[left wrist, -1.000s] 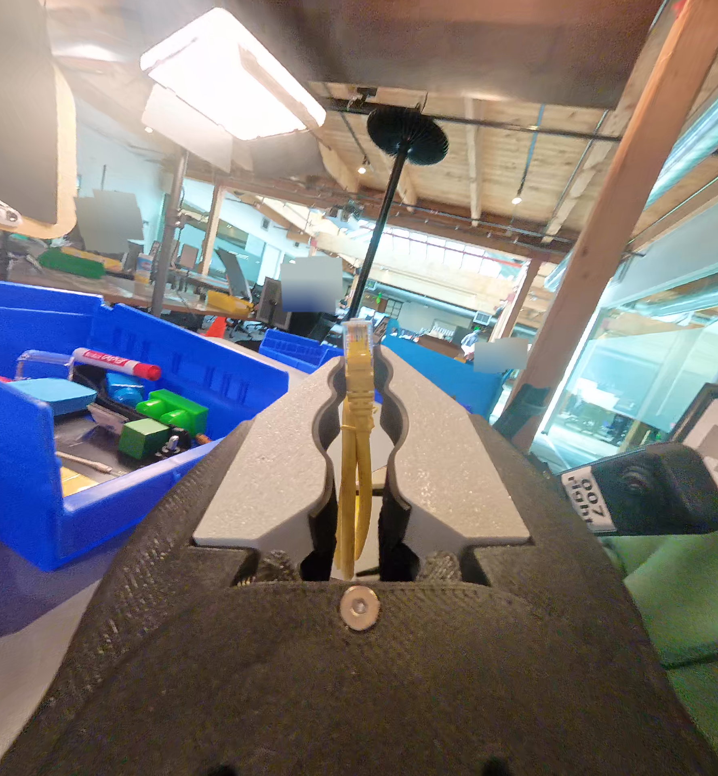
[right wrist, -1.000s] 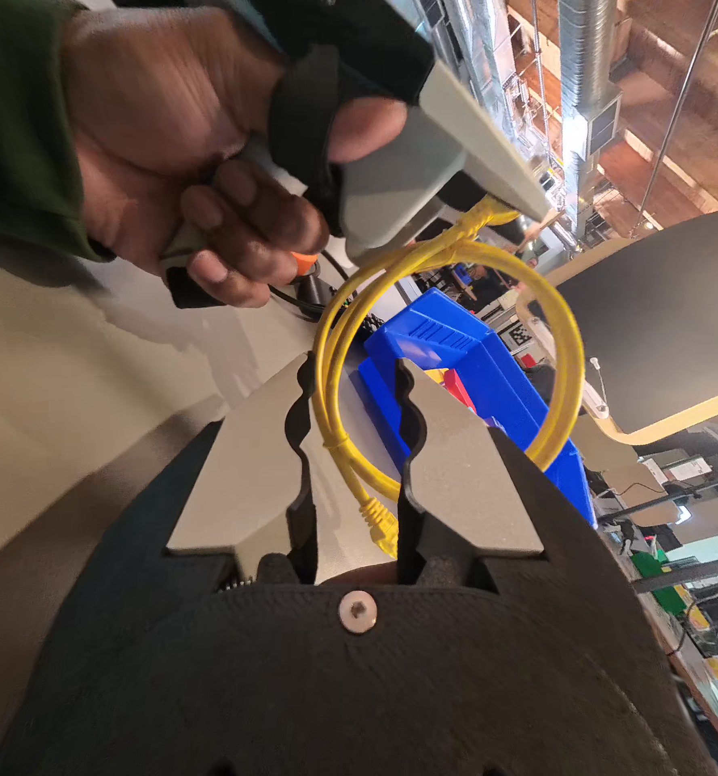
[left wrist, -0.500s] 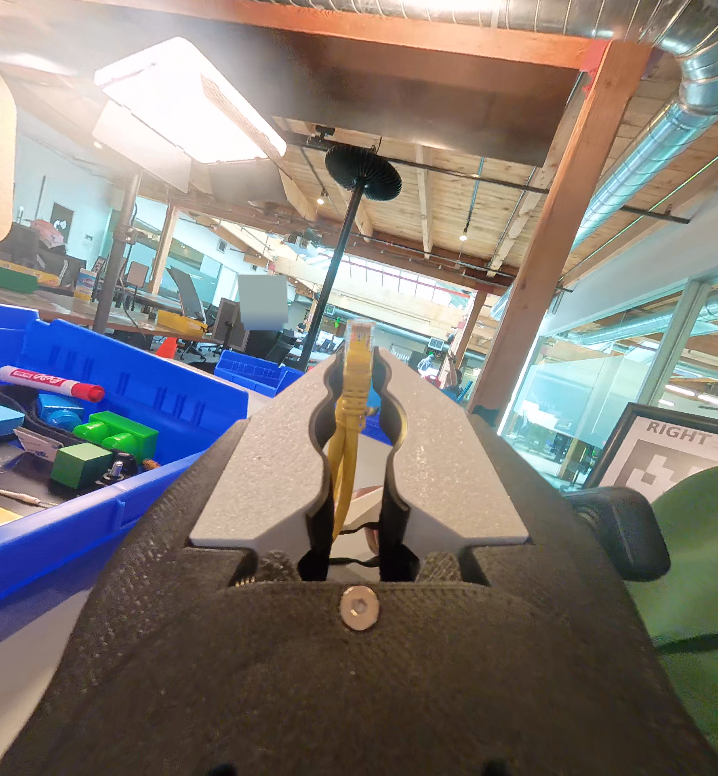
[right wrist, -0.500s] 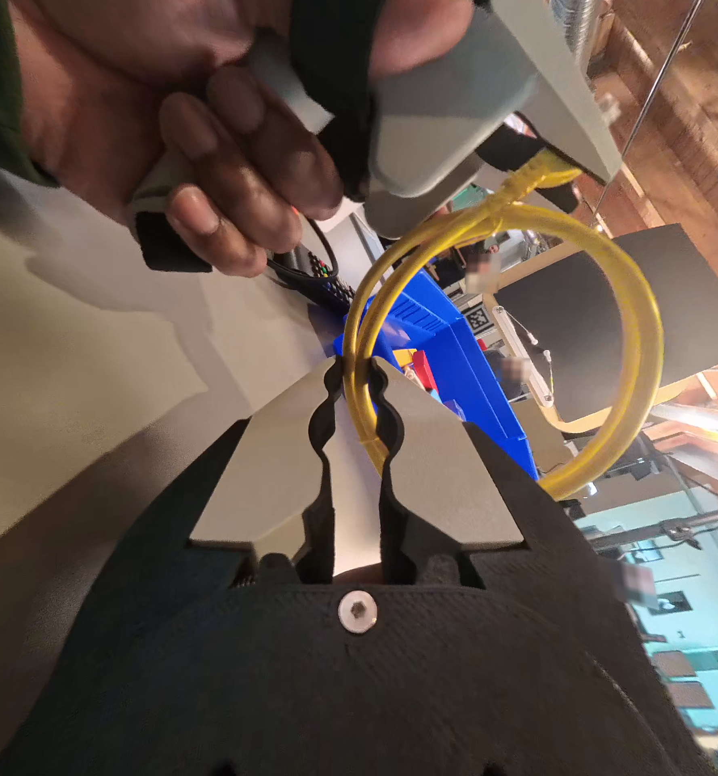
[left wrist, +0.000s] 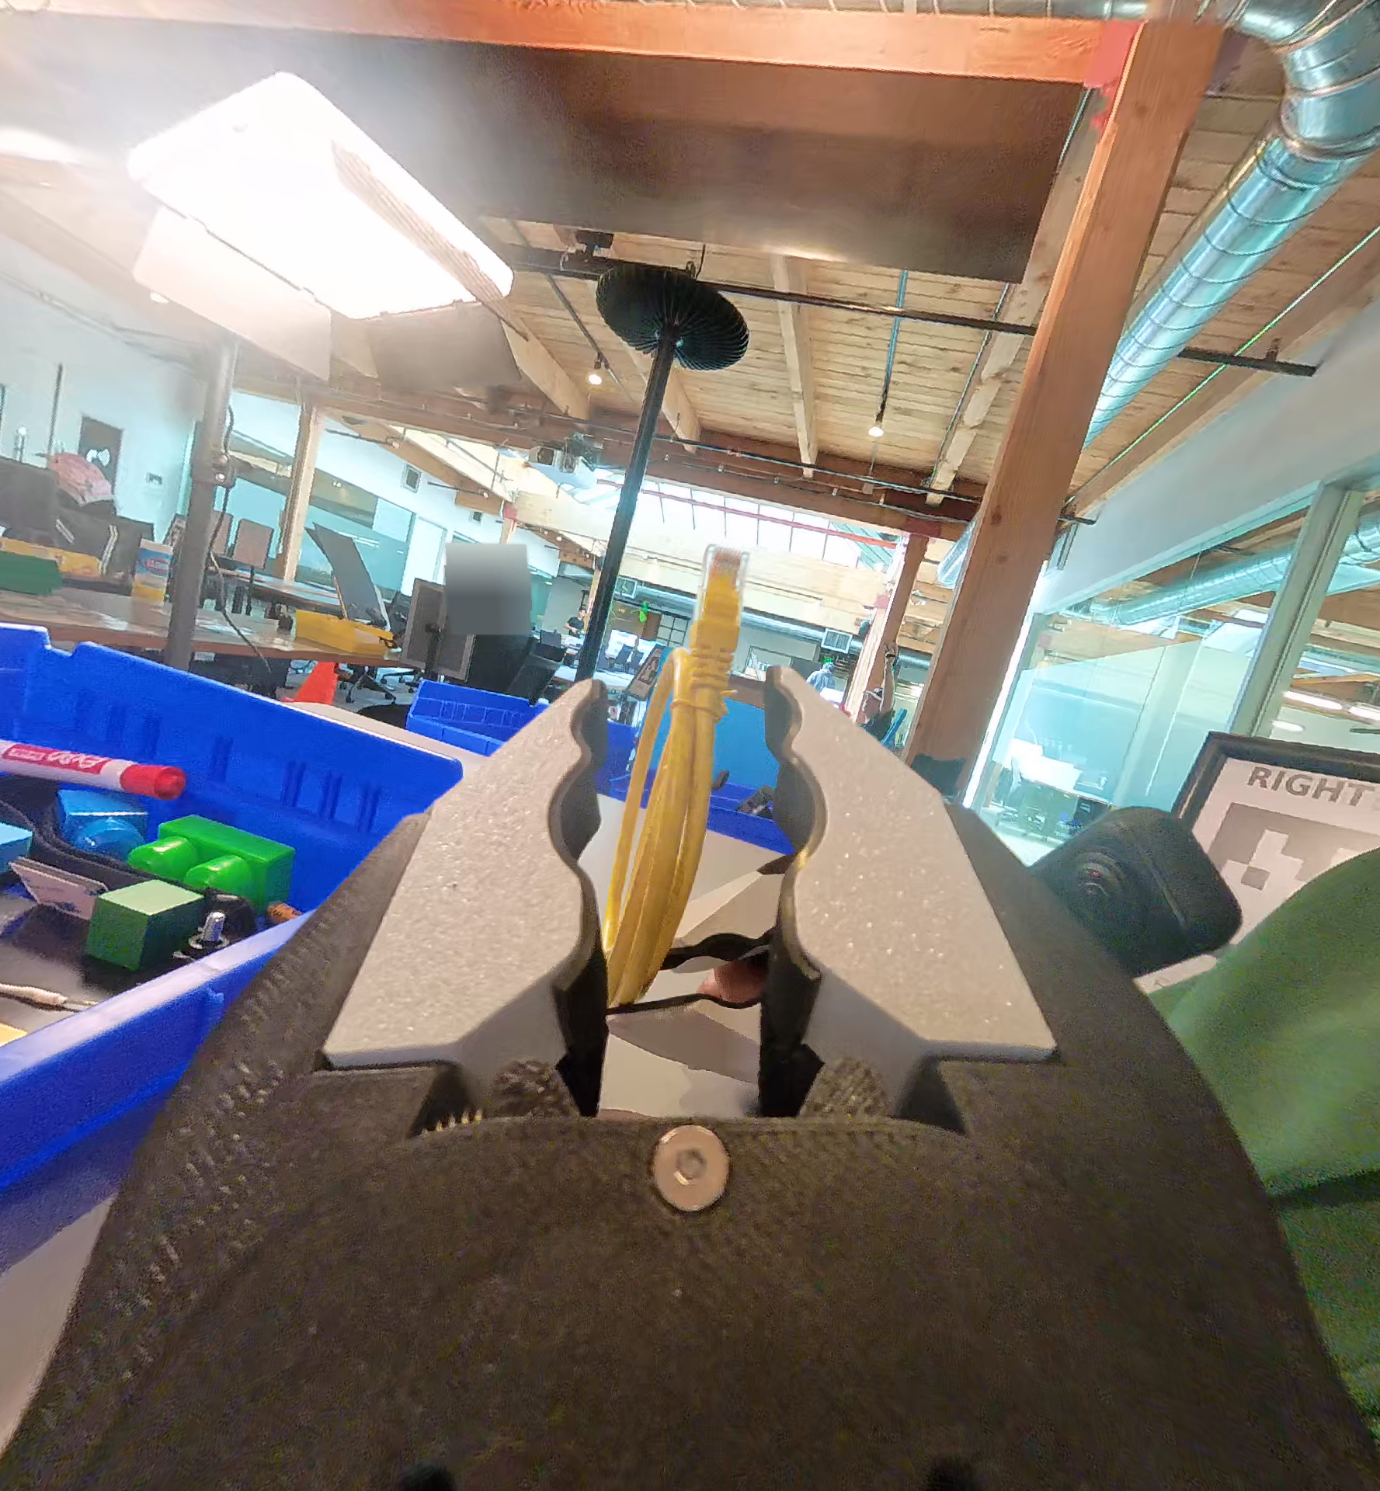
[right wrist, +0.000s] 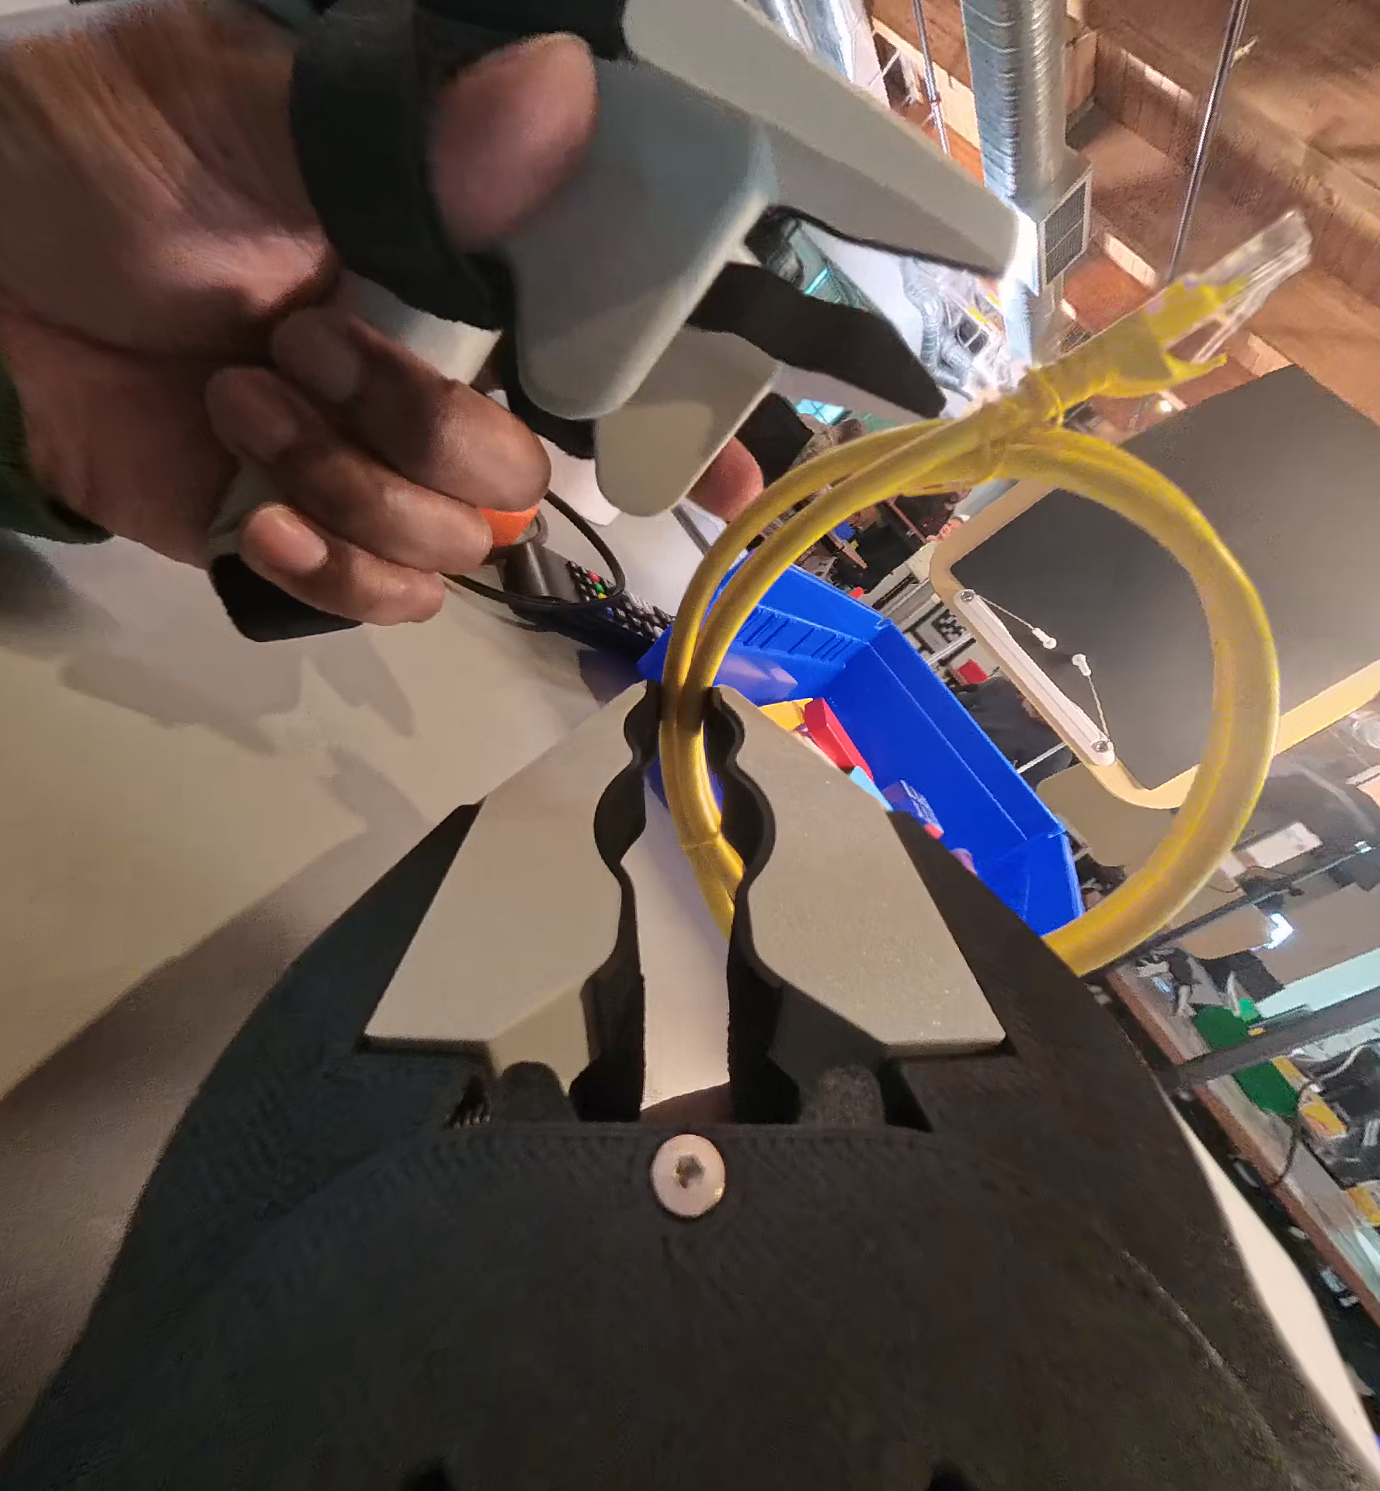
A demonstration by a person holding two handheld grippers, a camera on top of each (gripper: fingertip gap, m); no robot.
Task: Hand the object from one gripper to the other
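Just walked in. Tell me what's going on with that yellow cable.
A person holding a gripper in each hand is passing a coiled yellow cable from one to the other. The right gripper is shut on the coil near its fingertips. The left gripper is open, its fingers apart on either side of the cable's plug end without pinching it. In the right wrist view the left gripper's fingers sit clear of the cable. A blue bin of small items sits on the table nearby.

Yellow cable with clear plug — grey-fingered black claw, blue bin, green blocks
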